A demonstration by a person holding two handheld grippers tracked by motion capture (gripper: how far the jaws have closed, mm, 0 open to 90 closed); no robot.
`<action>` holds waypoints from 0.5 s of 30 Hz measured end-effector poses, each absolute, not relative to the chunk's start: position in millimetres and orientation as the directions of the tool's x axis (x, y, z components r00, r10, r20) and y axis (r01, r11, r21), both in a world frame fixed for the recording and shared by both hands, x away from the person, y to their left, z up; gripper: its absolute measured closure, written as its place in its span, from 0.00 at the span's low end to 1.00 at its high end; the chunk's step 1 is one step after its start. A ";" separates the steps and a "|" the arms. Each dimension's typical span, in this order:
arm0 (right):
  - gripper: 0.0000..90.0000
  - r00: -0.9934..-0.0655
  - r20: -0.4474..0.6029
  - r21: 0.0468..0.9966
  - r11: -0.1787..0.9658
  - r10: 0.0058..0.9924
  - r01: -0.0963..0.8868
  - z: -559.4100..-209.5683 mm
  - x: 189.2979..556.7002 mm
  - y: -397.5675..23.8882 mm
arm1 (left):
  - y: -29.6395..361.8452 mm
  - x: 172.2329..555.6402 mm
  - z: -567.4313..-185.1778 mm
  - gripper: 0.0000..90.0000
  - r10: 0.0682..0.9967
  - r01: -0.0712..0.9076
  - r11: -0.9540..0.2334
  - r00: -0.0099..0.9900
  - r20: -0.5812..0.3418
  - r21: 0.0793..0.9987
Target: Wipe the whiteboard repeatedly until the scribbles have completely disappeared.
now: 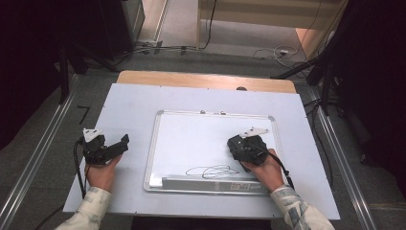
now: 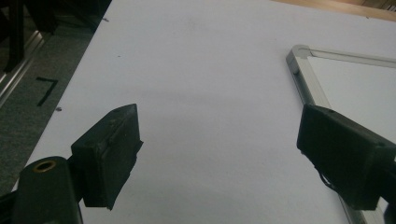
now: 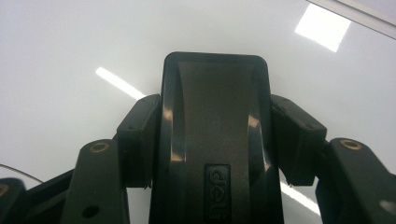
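The right hand-held gripper (image 1: 245, 147) sits over the whiteboard (image 1: 191, 132), toward its right side, with both jaws clamped on a black eraser (image 3: 215, 140) marked "deli"; the eraser's face seems pressed to, or just above, the glossy board, though I cannot tell whether it touches. Below and left of it, near the board's near edge, lies a looping black scribble (image 1: 213, 170), just above the grey tray strip (image 1: 210, 183) along that edge. The left hand-held gripper (image 1: 107, 148) rests on the worktop (image 1: 129, 100) just beside the board's left edge, jaws spread wide and holding nothing; from its own view the board's far-left corner (image 2: 299, 53) is in sight.

I would guess the scribble is to be wiped; the eraser is off to the right of it, so a stroke could miss part of the loops; nothing pins the board, so a firm push may slide it across the smooth worktop; a tilted eraser would smear rather than clean.
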State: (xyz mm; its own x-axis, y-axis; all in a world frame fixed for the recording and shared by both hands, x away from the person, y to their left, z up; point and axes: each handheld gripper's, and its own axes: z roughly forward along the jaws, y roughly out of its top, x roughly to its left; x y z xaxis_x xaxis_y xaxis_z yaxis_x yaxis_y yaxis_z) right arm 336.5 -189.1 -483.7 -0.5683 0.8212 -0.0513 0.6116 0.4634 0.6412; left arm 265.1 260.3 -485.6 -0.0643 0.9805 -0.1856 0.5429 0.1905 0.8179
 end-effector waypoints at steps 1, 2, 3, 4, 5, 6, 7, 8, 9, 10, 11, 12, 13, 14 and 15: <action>0.42 -0.567 -0.049 0.642 0.460 0.823 0.613 -483.7 336.7 -189.2 | 260.2 265.2 -485.6 0.15 0.981 0.542 0.190 -0.062 -0.186 0.819; 0.43 -0.567 -0.049 0.642 0.461 0.822 0.613 -483.7 336.7 -189.1 | 260.1 265.2 -485.6 0.15 0.981 0.542 0.190 -0.062 -0.186 0.819; 0.43 -0.567 -0.049 0.642 0.461 0.822 0.613 -483.7 336.6 -189.1 | 260.0 265.2 -485.6 0.15 0.981 0.542 0.189 -0.062 -0.186 0.819; 0.43 -0.567 -0.048 0.642 0.461 0.822 0.613 -483.7 336.4 -188.9 | 260.0 265.2 -485.6 0.15 0.981 0.542 0.189 -0.062 -0.186 0.819; 0.43 -0.568 -0.049 0.642 0.461 0.822 0.612 -483.7 336.3 -188.8 | 259.9 265.2 -485.5 0.15 0.981 0.541 0.189 -0.062 -0.186 0.819; 0.43 -0.568 -0.050 0.642 0.462 0.822 0.612 -483.7 336.1 -188.5 | 259.9 265.2 -485.5 0.15 0.981 0.541 0.189 -0.062 -0.186 0.819; 0.43 -0.567 -0.049 0.642 0.461 0.822 0.613 -483.7 335.9 -188.2 | 259.9 265.1 -485.4 0.15 0.980 0.541 0.190 -0.062 -0.187 0.819; 0.43 -0.565 -0.046 0.644 0.457 0.824 0.614 -483.9 335.5 -187.6 | 259.9 265.1 -485.4 0.15 0.981 0.541 0.190 -0.063 -0.186 0.819; 0.43 -0.566 -0.047 0.644 0.458 0.823 0.613 -483.9 335.1 -187.1 | 259.8 265.1 -485.4 0.15 0.980 0.540 0.191 -0.063 -0.187 0.820; 0.43 -0.568 -0.047 0.643 0.460 0.822 0.612 -483.9 334.7 -186.7 | 259.8 265.1 -485.3 0.15 0.980 0.540 0.191 -0.062 -0.187 0.820; 0.43 -0.570 -0.046 0.644 0.461 0.820 0.611 -484.0 334.2 -186.0 | 259.9 265.1 -485.3 0.15 0.981 0.541 0.189 -0.060 -0.186 0.819; 0.43 -0.574 -0.048 0.647 0.464 0.817 0.606 -484.2 333.8 -185.3 | 259.8 265.1 -485.4 0.15 0.981 0.541 0.189 -0.061 -0.187 0.820; 0.43 -0.579 -0.045 0.646 0.466 0.814 0.605 -484.2 333.3 -184.6 | 259.8 265.2 -485.4 0.15 0.981 0.540 0.189 -0.060 -0.187 0.820; 0.43 -0.580 -0.047 0.647 0.467 0.813 0.603 -484.4 332.8 -183.9 | 259.8 265.2 -485.4 0.15 0.980 0.540 0.190 -0.060 -0.187 0.820; 0.43 -0.582 -0.047 0.648 0.468 0.812 0.601 -484.6 332.5 -183.4 | 259.8 265.2 -485.4 0.15 0.980 0.540 0.190 -0.059 -0.187 0.820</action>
